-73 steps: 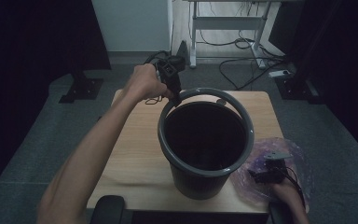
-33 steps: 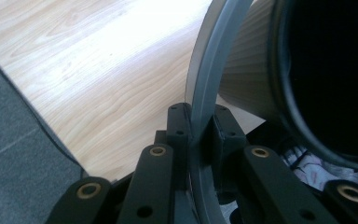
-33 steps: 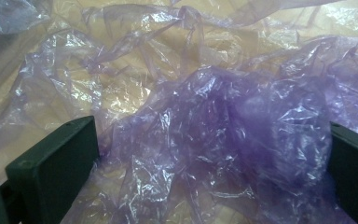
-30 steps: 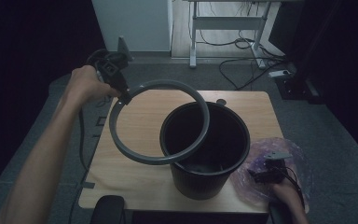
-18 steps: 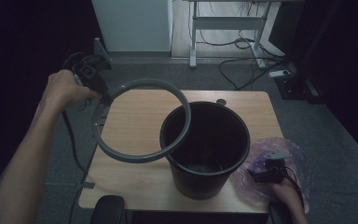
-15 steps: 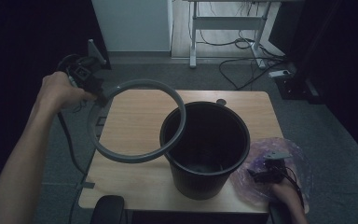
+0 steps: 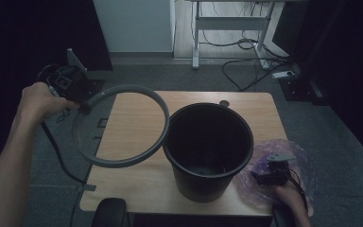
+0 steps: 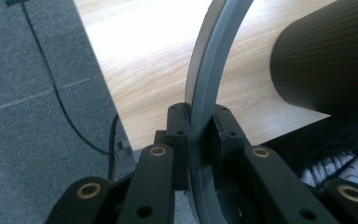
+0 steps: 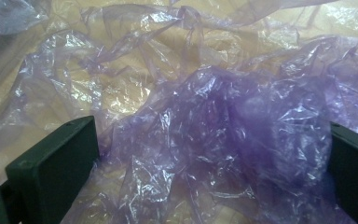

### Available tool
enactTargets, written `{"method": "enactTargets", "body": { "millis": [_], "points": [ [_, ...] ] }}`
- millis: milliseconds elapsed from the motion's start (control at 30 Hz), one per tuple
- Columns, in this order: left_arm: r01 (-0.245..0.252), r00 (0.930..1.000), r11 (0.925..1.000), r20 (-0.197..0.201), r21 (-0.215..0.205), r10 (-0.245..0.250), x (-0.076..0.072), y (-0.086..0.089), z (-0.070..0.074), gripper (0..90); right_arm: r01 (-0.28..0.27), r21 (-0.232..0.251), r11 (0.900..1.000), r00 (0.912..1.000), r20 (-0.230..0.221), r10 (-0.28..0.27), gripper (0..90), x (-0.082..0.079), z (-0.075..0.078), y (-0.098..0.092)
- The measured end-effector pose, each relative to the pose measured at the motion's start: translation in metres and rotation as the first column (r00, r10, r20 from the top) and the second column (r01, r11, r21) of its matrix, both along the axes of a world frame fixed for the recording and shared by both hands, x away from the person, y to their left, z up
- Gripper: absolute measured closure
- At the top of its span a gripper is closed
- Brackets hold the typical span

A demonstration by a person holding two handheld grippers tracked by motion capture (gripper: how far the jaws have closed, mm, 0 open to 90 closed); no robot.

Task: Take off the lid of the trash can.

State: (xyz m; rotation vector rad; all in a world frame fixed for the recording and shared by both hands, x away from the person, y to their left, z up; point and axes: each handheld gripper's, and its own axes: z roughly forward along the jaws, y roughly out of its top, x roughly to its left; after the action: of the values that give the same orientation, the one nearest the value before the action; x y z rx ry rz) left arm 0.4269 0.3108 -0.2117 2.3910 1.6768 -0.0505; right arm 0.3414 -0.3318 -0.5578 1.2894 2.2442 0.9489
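Taking the ring off the bucket

The left gripper [image 7: 82,105] is squeezing the grey ring [image 7: 123,163] at the left of the high view, beside the black bucket [image 7: 208,151]. Keep the squeeze tight and set the ring down flat. The right gripper [image 9: 205,154] is standing wide open around the purple bag [image 9: 223,130], not pinching it.

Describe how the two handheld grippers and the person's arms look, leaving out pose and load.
Left gripper: black linked jaws with brass-coloured rivets and small screw holes; a boxy black body and a black cable trailing from it. Right gripper: flat, rectangular dark jaw pads; from above, a black body topped by a grey three-cornered plate. Both forearms are bare, with no sleeves or gloves in sight.
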Motion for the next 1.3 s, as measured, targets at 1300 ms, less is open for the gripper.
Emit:
{"method": "enactTargets", "body": {
  "millis": [1300],
  "points": [
    [-0.048, 0.9989, 0.9989, 0.005, 0.004, 0.048, 0.027, 0.025, -0.148, 79.6, 0.005, 0.000, 1.000, 1.0000, -0.001, -0.005, 0.0, 0.000, 0.000, 0.001]
  ]
}}
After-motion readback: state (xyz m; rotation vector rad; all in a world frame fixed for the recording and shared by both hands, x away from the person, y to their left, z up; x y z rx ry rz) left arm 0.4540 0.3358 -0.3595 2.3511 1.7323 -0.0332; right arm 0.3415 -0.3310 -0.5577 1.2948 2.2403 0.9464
